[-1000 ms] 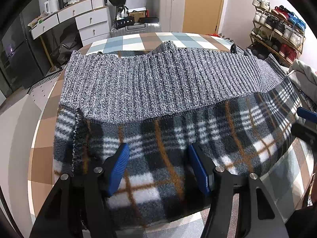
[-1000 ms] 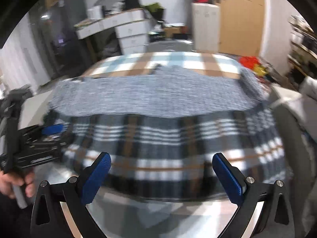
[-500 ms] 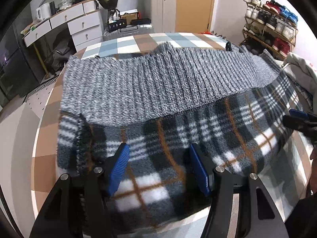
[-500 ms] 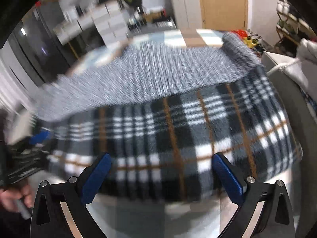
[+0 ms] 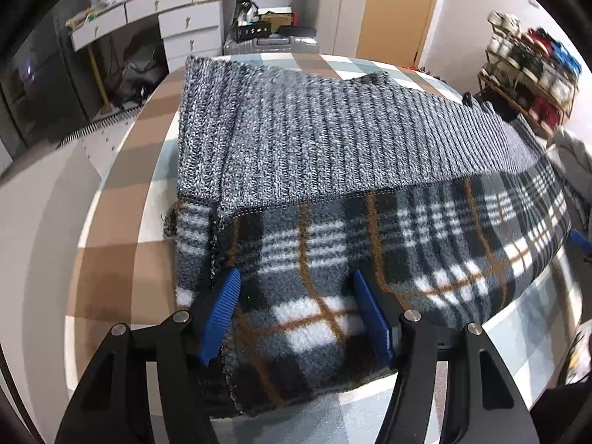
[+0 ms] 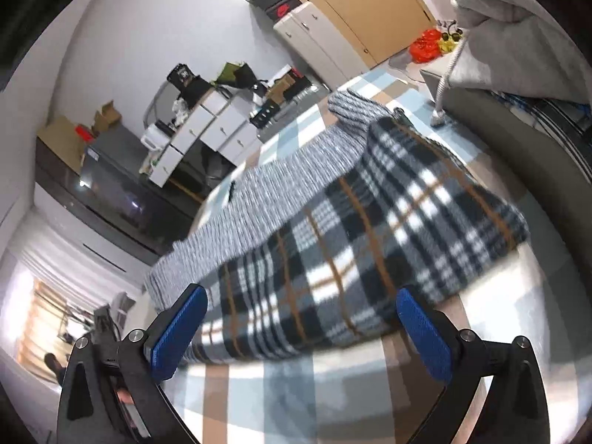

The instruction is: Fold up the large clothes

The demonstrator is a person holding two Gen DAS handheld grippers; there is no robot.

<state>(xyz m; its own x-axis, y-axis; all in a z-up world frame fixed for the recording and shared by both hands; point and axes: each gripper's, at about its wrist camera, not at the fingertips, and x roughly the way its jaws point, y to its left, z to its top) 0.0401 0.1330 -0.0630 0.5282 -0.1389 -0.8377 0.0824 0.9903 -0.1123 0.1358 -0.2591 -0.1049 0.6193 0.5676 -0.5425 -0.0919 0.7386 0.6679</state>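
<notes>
Far left: white drawer desk against the wall, off the table. Checked table, brown and pale blue, carrying the task's garment across its middle: grey ribbed knit on the far half, plaid fleece lining turned up on the near half. Long axis running left to right, parallel to the near table edge.

Left gripper at the garment's near-left corner, tongs partly apart, plaid fold bunched between the blue pads; whether pressed or merely straddled cannot be told. Clearly the nearer hand to the cloth.

Right gripper further right, rolled over, tongs wide apart and holding nothing; near plaid hem lying just beyond the tips, garment stretching up and away to the far right. Probably still needing to reach in before any matching pinch on the hem.

Far right: shoe rack, its shelves packed with shoes; grey hooded top heaped on something beside the table.
</notes>
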